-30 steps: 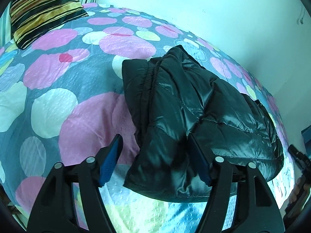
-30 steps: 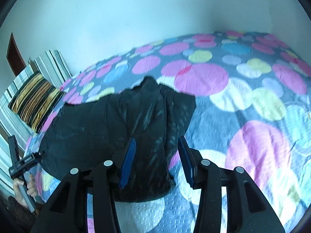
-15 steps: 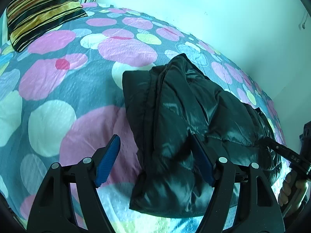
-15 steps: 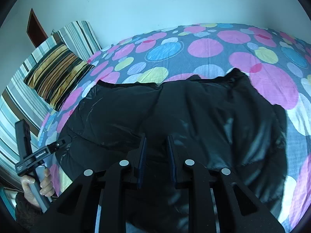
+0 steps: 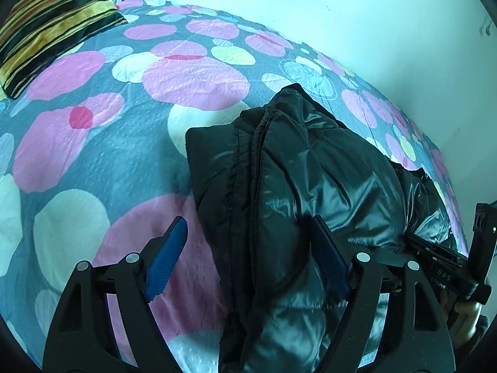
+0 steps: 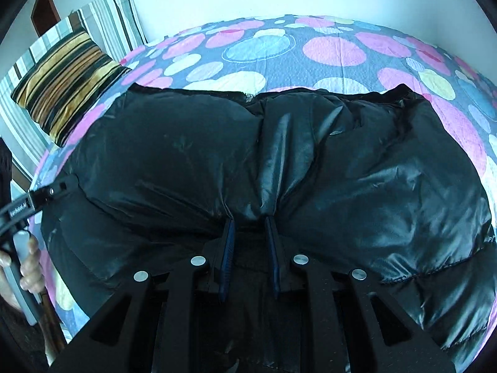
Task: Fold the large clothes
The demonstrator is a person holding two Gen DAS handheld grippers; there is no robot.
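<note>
1 jacket [image 6: 357, 168] fold between closing right tongs [image 6: 250, 227]

white lettering "da5" stands on the black body of the right gripper [image 5: 447, 275], seen at the edge of the black puffer jacket [image 5: 310, 186]. on the left gripper [image 6: 21, 209], beside the same jacket, a white label reads roughly "genrobot.ai"; the small print is hard to make out.

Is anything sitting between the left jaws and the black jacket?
Nothing visible does. The left gripper has its jaws opening, straddling the near edge of the black puffer jacket, one finger over the bedspread and one on the fabric. The right gripper is pinching a fold of the jacket, clear of the left.
</note>
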